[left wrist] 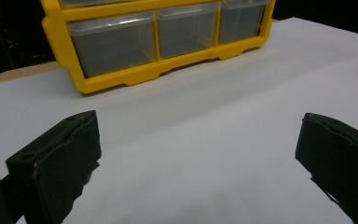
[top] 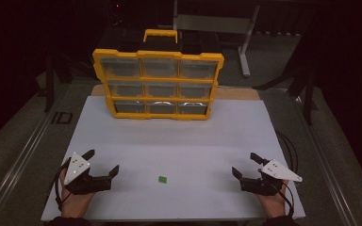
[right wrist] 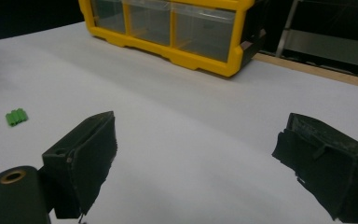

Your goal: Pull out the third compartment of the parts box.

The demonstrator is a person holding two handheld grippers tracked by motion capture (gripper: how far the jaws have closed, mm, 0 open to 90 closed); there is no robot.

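Observation:
A yellow drawer cabinet [top: 158,84] with clear drawers stands upright at the far middle of the white table [top: 179,141]; its bottom row shows in the left gripper view [left wrist: 158,42] and the right gripper view [right wrist: 177,32]. A small green piece [top: 162,179] lies on the table near the front, between the two hands, and shows at the left of the right gripper view [right wrist: 16,116]. My left gripper [top: 104,161] rests at the front left, open and empty. At the front right my right gripper [top: 245,164] is open too, with nothing between its jaws.
A wooden board edge [top: 238,93] shows behind the white sheet. A metal frame leg [top: 246,42] stands on the floor beyond the cabinet. Dark floor and rails [top: 23,155] flank the table. Cables [top: 290,150] trail from the right gripper.

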